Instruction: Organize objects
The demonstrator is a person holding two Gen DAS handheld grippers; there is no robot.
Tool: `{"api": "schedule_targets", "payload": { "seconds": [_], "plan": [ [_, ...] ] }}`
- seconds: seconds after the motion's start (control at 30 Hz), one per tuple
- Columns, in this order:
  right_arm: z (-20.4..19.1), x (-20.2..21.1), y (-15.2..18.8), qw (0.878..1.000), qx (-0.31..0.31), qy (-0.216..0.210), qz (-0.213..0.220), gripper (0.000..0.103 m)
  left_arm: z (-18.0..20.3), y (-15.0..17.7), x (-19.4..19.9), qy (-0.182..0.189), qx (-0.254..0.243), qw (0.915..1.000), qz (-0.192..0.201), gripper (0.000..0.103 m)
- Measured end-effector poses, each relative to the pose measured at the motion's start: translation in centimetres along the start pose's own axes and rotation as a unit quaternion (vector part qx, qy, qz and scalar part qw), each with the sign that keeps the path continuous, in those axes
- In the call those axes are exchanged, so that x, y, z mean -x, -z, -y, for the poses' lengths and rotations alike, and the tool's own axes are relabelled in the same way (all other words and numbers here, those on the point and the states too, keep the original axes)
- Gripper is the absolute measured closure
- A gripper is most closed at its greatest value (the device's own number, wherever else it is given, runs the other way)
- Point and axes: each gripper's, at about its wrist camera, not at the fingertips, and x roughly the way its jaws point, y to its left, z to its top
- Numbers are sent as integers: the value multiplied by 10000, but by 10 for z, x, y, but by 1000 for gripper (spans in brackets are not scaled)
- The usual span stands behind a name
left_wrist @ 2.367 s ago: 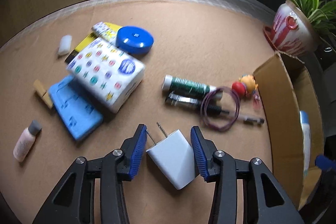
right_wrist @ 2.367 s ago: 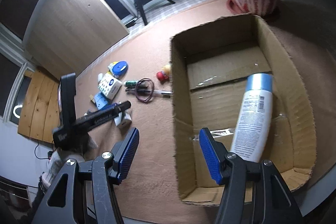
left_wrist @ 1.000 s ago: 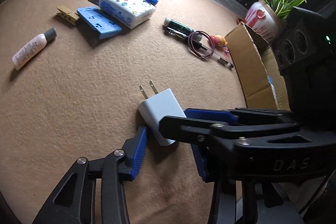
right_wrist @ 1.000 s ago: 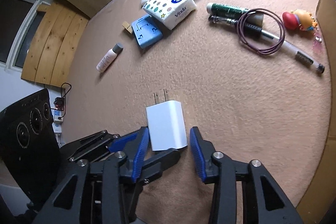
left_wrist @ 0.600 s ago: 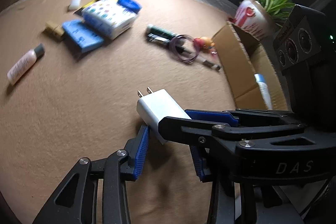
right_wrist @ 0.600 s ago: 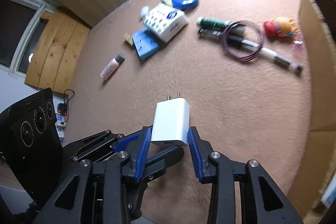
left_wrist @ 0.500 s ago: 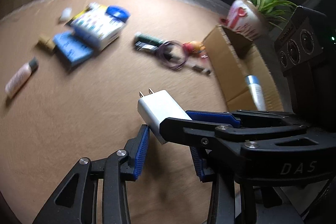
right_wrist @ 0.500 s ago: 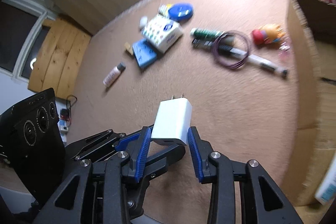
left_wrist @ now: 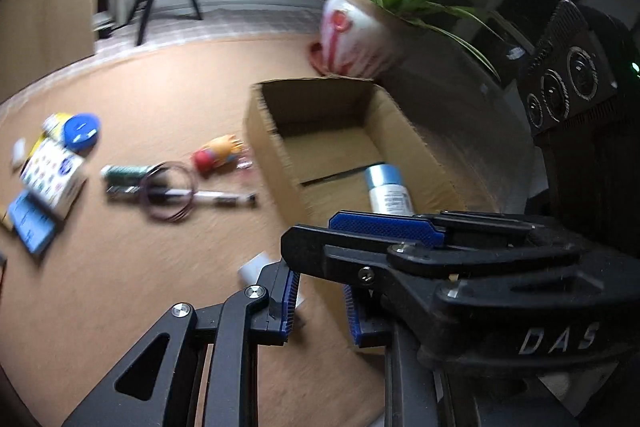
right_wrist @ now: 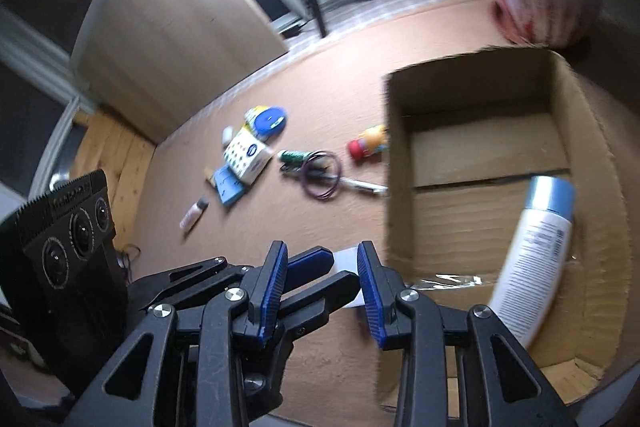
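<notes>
White charger [right_wrist: 348, 263] sits up off the brown counter [left_wrist: 140, 267], between the jaws of your right gripper [right_wrist: 322, 291], close to the near corner of the open cardboard box [right_wrist: 394, 187]. Its visible edge lies against the right-hand blue pad, and the rest of it is hidden behind the fingers of your left gripper [left_wrist: 320, 307], which cross in from the left; the jaws stand narrow and look clamped on it. Your left jaws have just been closing and are now narrow too. From the left wrist you see brown through the gap between their pads, and only a pale corner of the charger shows just past the left-hand fingertip, so nothing is plainly gripped there. Your right gripper lies across that view from the right, one blue pad facing up. Inside the box a white bottle with a light blue cap [right_wrist: 532, 247] lies slanted against the right wall. On the counter to the left of the box you have a red and yellow toy [left_wrist: 216, 155], then a pen and a green tube with a purple ring [left_wrist: 166, 193] lying over them. Farther left are a spotted tissue pack [left_wrist: 52, 175], a round blue lid [left_wrist: 82, 131] and a flat blue pad [left_wrist: 30, 223]. A small pale bottle [right_wrist: 194, 215] lies apart from them. A potted plant [left_wrist: 348, 39] stands behind the box, and everything is blurred
</notes>
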Motion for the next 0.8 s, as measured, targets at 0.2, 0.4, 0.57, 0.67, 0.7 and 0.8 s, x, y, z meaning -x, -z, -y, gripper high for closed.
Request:
{"api": "schedule_targets", "payload": {
  "seconds": [0.2, 0.4, 0.57, 0.67, 0.7, 0.8],
  "plan": [
    [19, 20, 2, 9989, -362, -107, 285, 72, -29, 2, 8, -256, 206, 9995, -5, 67],
    [28, 22, 6, 9977, -557, -137, 369, 72, -62, 15, 1, -405, 601, 9971, -220, 49],
    [29, 24, 10, 9978, -526, -16, 405, 72, -53, 16, -18, -442, 501, 9967, -462, 49],
    [31, 27, 14, 9976, -538, 38, 443, 72, -48, 16, -37, -620, 441, 9950, -641, 49],
    [32, 28, 15, 9975, -546, 47, 449, 72, -49, 15, -43, -574, 473, 9948, -691, 49],
    [36, 29, 17, 9973, -583, 94, 447, 72, -48, 15, -52, -565, 437, 9944, -778, 49]
  ]
}}
